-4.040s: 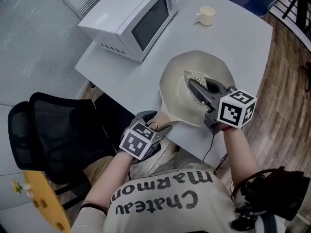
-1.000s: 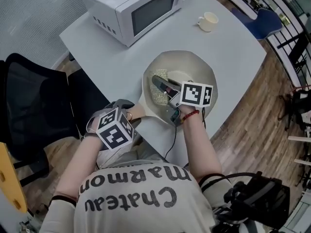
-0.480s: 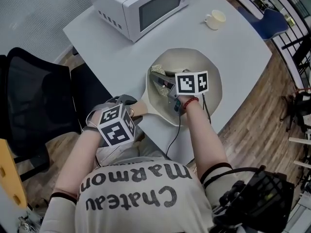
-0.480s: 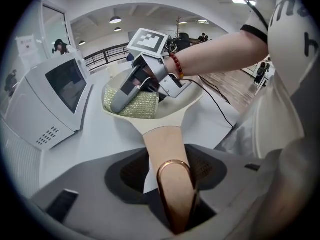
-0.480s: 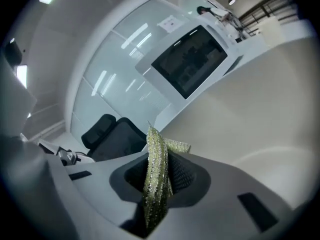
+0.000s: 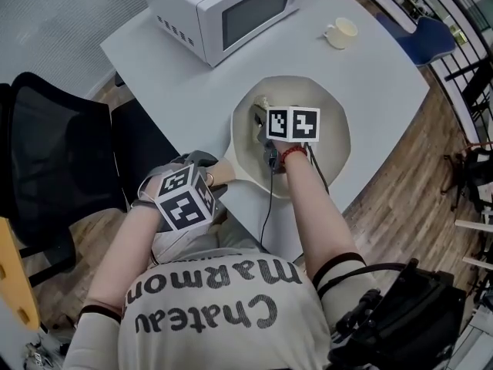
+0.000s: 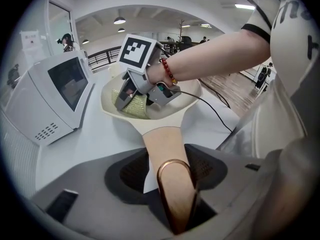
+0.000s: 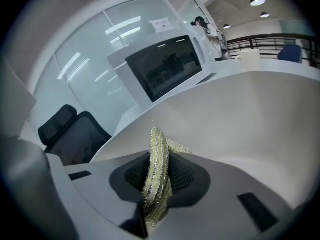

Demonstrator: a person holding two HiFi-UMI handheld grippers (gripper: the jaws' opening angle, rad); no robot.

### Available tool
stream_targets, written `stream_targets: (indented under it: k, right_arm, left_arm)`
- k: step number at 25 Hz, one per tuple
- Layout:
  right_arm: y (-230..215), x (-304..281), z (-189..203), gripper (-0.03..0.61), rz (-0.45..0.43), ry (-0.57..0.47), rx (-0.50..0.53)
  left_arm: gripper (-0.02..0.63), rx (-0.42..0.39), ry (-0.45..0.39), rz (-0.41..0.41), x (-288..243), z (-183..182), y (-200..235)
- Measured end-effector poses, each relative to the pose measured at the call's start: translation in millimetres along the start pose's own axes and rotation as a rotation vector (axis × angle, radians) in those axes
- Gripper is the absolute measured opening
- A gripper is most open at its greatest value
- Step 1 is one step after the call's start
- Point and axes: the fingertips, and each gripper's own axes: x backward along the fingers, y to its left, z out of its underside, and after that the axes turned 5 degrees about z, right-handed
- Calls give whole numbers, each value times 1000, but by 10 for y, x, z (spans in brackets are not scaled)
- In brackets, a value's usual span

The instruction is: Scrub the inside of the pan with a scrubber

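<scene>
A cream pan (image 6: 333, 133) rests on the white table (image 6: 385, 75). My left gripper (image 6: 209, 174) is shut on its wooden handle (image 7: 167, 154) just ahead of the copper ring; its jaws have just been opening a little with the handle still between them. Inside the pan, my right gripper (image 6: 259, 119) is shut on a pale green glittery scrubber (image 8: 157, 174). The scrubber (image 7: 132, 107) lies against the pan's inner wall (image 8: 250, 129) on the microwave side. In the head view the right gripper's marker cube (image 6: 293, 123) hides most of the scrubber.
A white microwave (image 6: 223, 10) stands at the table's far left, close to the pan. A cream cup (image 6: 341, 31) sits at the back. A black office chair (image 6: 54, 153) stands left of the table. A cable (image 6: 266, 214) trails from the right gripper over the near table edge.
The right gripper has rolled and shifted, carrying the scrubber from the pan's near left floor to its far left wall. The left gripper has kept still on the handle.
</scene>
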Motion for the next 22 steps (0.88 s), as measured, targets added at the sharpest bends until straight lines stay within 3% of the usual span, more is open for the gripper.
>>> stream_targets:
  k: [5,16,19,22]
  right_arm:
    - [-340,17,-110,57,91,-62,-139]
    - [-1080,345,-275,55,424,-172,-208]
    - [-1280,485,-254,55,483,-199,-244]
    - [-1390,628,-259,55,551,-213,-207]
  left_arm:
    - [238,9,-5,-14,4,-16,-16]
    - [238,39,-14,-24,-1,-4,-35]
    - [224,87,-36,-10,-31,-7,-32]
    - [212,130,-41,-14,-7,13,-2]
